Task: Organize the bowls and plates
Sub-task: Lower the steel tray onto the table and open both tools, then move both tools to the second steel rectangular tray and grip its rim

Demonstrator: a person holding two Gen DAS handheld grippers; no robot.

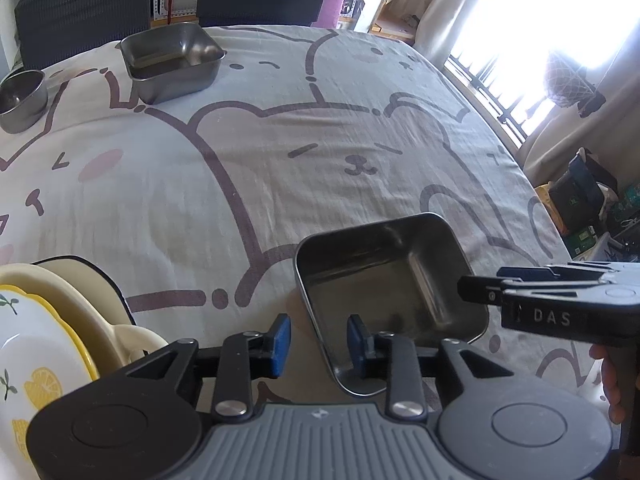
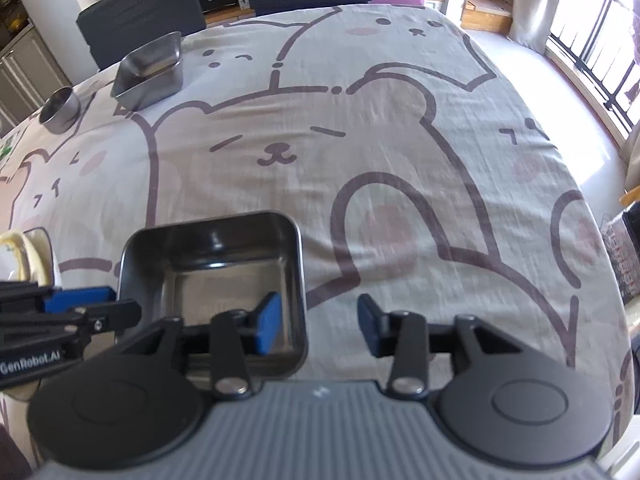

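A square steel tray (image 1: 384, 280) (image 2: 208, 276) rests on the bear-print tablecloth near the front. My left gripper (image 1: 318, 340) straddles the tray's left rim, one blue pad inside and one outside, and neither touches the metal. My right gripper (image 2: 318, 322) straddles the opposite rim the same way, its jaws wide and clear of the wall. Each gripper also shows from the side in the other view: the right gripper (image 1: 480, 294) and the left gripper (image 2: 120, 304). A second square steel tray (image 1: 172, 60) (image 2: 150, 70) and a round steel bowl (image 1: 20, 100) (image 2: 60, 110) stand at the far left.
A stack of a lemon-print plate (image 1: 24, 360) on a cream dish (image 1: 88, 300) (image 2: 24, 252) sits just left of the near tray. Dark chairs (image 1: 80, 12) stand behind the table. The table edge drops off to the right, towards a bright window (image 1: 540, 20).
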